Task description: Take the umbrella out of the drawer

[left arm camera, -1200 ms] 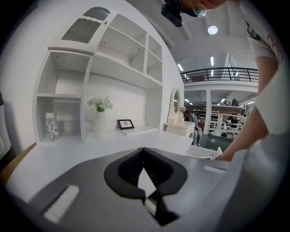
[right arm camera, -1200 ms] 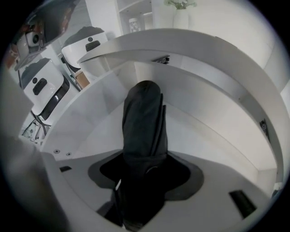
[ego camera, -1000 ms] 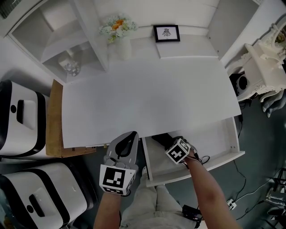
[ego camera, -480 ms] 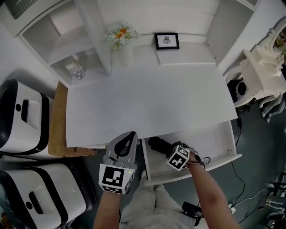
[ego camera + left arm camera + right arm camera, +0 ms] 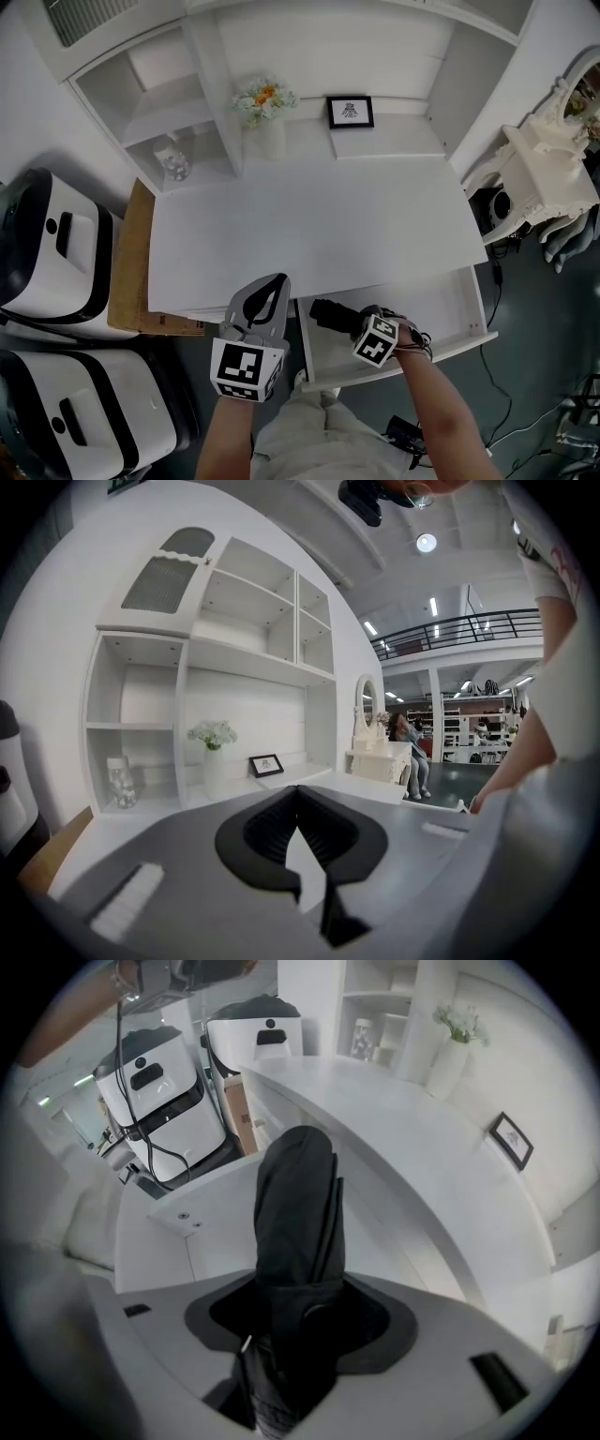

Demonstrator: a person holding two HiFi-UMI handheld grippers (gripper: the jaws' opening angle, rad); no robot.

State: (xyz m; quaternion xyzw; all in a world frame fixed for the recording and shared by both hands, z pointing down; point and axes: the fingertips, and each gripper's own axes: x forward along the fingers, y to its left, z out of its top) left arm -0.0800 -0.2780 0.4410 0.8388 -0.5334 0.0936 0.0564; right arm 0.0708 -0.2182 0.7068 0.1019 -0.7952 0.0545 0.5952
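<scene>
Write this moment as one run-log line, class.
right gripper: shut on umbrella | umbrella: over open drawer | left gripper: shut, empty

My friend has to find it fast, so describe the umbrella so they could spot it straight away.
Find the big white desk with its drawer pulled open at the near edge. At the drawer's left end, the right hand-held gripper is clamped on the umbrella. It is a folded black bundle, the only dark thing in the white drawer.

The folded umbrella [image 5: 292, 1232] is matt black cloth, the desk [image 5: 319, 225] smooth matt white, the side board [image 5: 129, 267] bare wood.
</scene>
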